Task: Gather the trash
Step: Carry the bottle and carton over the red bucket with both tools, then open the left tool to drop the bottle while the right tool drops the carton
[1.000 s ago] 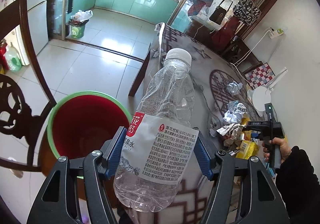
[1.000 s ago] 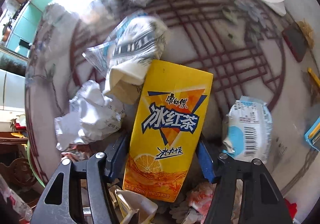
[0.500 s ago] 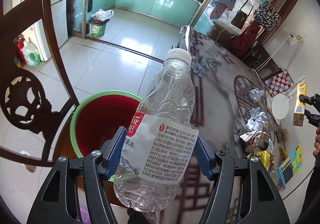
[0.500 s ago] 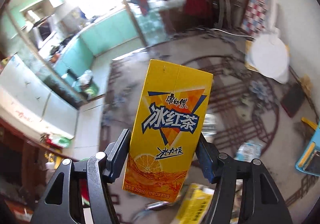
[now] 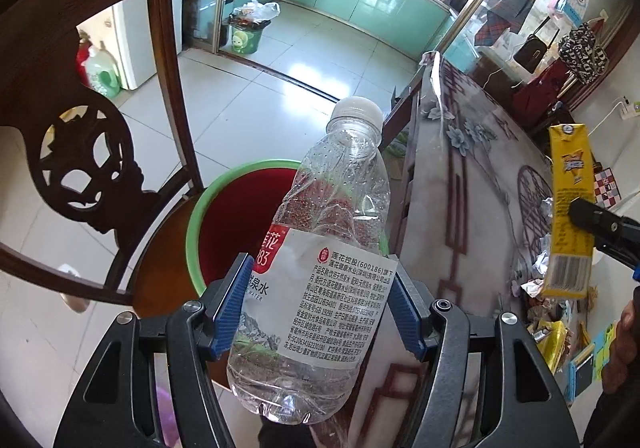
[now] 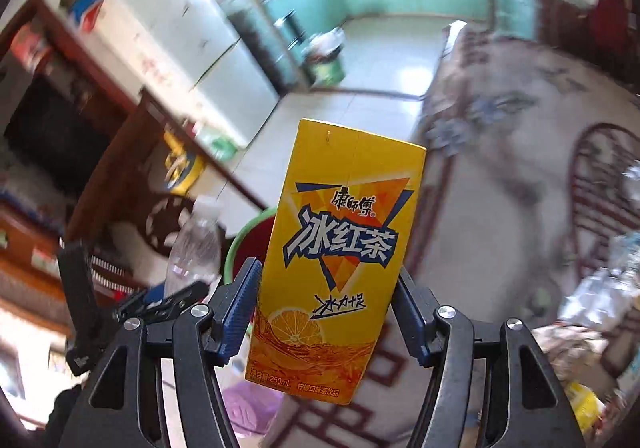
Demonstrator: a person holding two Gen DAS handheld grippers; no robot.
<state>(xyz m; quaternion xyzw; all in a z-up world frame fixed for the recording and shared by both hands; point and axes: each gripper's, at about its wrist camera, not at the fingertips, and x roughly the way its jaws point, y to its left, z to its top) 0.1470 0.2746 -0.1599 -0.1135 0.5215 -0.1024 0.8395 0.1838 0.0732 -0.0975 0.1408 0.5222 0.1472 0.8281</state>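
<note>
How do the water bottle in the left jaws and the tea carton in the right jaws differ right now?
The water bottle is clear, rounded, crumpled plastic with a white cap; the tea carton is an opaque yellow box with flat, undented faces. The bottle sits close over the red bucket; the carton is held above the table, farther from it. Both are clamped at the lower body, tops pointing away from the jaws.

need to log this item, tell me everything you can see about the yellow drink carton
The yellow drink carton is a rectangular paperboard box printed with Chinese lettering, an orange-and-blue triangle, a lemon slice and "250mL". It looks intact, top sealed flat. It stands roughly upright in the air, clamped low on its sides between the blue pads of the right gripper. Nothing else touches it; its barcode side shows in the left view.
</note>
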